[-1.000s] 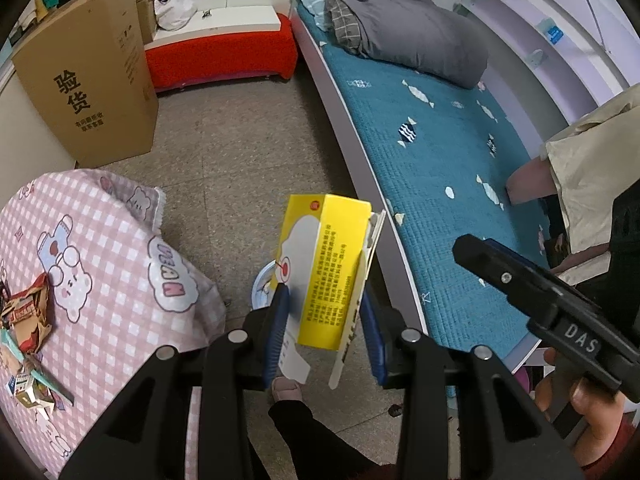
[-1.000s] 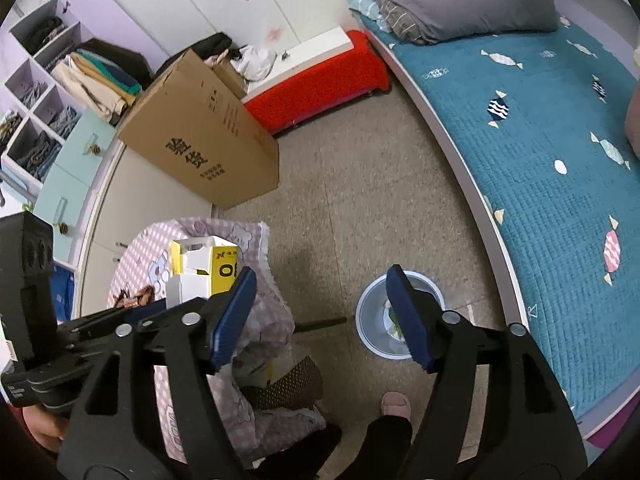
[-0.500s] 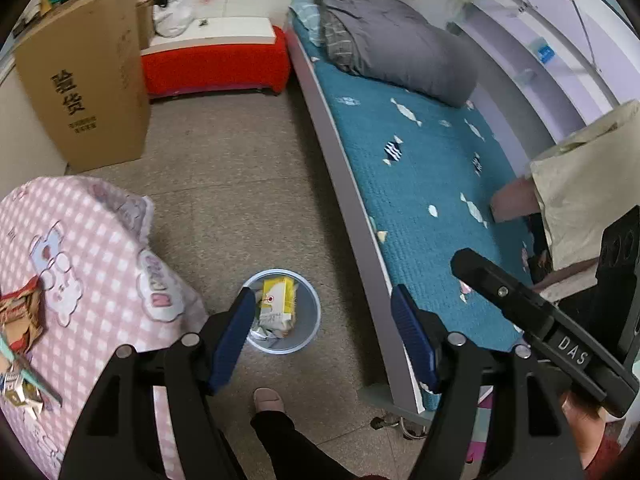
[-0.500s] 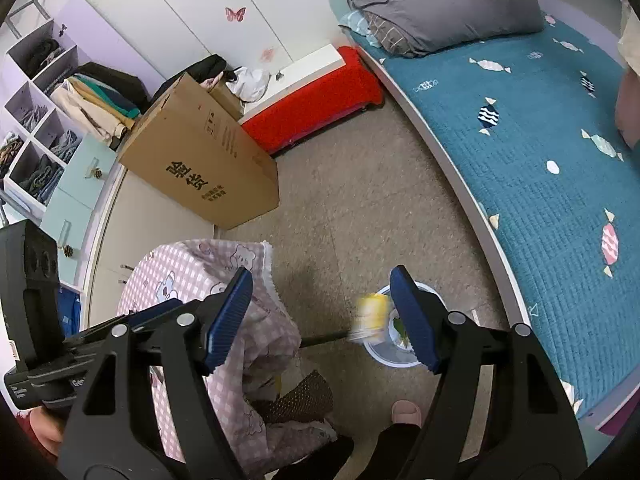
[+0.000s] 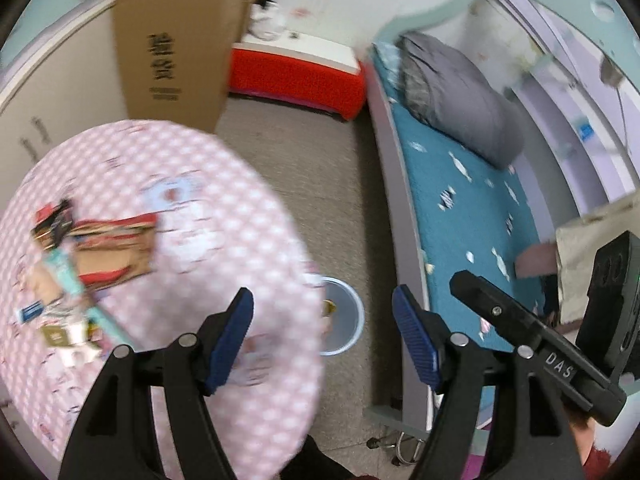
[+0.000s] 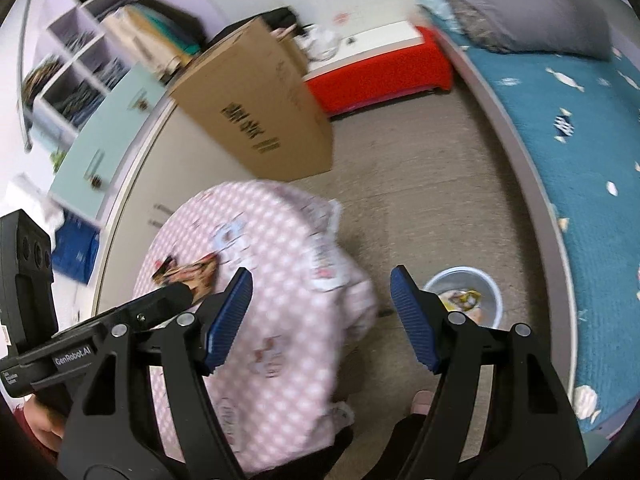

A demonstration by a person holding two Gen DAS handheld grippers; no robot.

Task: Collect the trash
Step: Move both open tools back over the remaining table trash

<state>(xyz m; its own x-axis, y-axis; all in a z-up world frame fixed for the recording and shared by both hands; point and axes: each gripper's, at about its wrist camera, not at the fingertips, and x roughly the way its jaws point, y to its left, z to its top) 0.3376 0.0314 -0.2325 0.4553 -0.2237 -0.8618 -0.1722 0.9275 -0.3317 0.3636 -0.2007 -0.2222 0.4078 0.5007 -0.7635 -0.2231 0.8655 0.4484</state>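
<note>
Bed (image 5: 472,208) fills the right side of our left view, teal cover, grey bedding at its head. Cardboard box (image 5: 176,40) stands on the floor by the far wall, beside a red bench (image 5: 296,76).

Table (image 5: 208,216) under a pink checked cloth sits to the left of both views. Frames are motion-blurred, so small print and edges on it cannot be read.

Trash bin (image 6: 464,300) stands on the floor between table and bed, just beside the table edge. We see something yellow and some wrappers inside it.

Remaining trash (image 5: 100,248) lies on the table's left part: a flattened red-and-brown packet, a teal strip beside it, and smaller scraps nearer us. The packet's long axis seems to run roughly left to right across the left view; the blur leaves this uncertain.

Left claw (image 5: 322,338): fingers spread wide, nothing between them, hanging over the table edge near the bin. Right claw (image 6: 322,314): also wide and empty, over the cloth's draped side.

Judgement: the pile lies ahead and to the left of the left claw, which looks the nearer of the two. Next pick likely falls to the left hand, reaching left across the cloth.
</note>
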